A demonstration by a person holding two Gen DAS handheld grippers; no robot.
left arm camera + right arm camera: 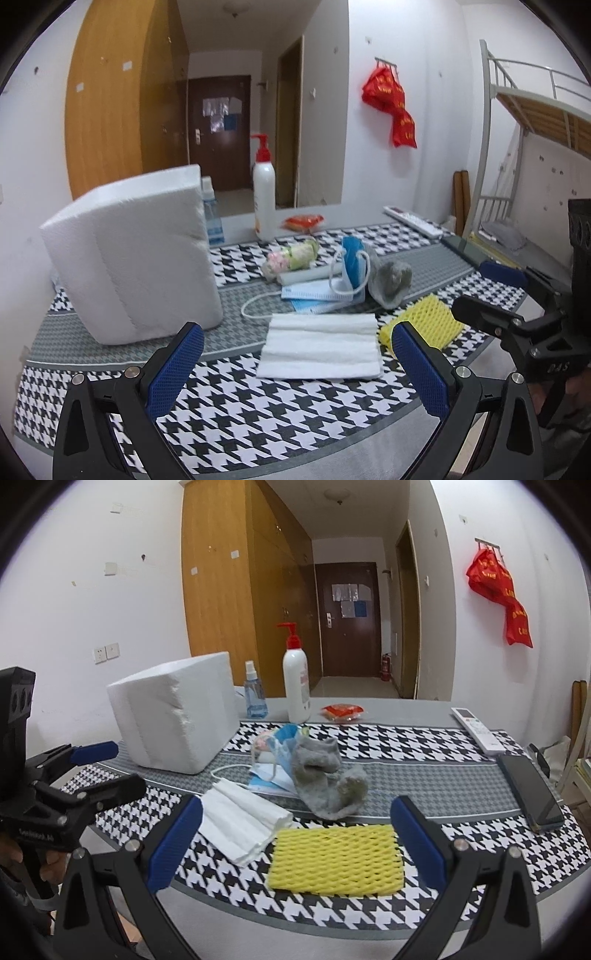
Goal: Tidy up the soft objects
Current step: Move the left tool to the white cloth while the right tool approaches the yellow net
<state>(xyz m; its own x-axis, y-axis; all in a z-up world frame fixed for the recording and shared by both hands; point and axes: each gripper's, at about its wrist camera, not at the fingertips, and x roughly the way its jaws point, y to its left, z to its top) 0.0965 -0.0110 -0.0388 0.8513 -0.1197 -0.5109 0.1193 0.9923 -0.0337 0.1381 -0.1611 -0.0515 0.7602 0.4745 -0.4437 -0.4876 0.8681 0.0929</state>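
A folded white towel (319,345) (240,821) lies on the houndstooth cloth, just ahead of my open left gripper (297,354). A yellow foam mesh pad (336,858) (423,325) lies flat between the fingers of my open right gripper (297,838), which hovers near the front edge. Behind them lie a grey sock (327,781) (389,282), blue face masks (321,293) (275,760) and a small floral roll (291,256). A white foam box (136,254) (177,712) stands at the left. The right gripper shows from the side in the left wrist view (491,295), the left one in the right wrist view (107,771).
A white pump bottle with a red top (295,679) (264,188), a blue spray bottle (255,690), a red snack packet (341,712), a white remote (476,729) and a dark phone (532,792) sit along the back and right of the table (388,707). A bunk bed frame (517,122) stands at the right.
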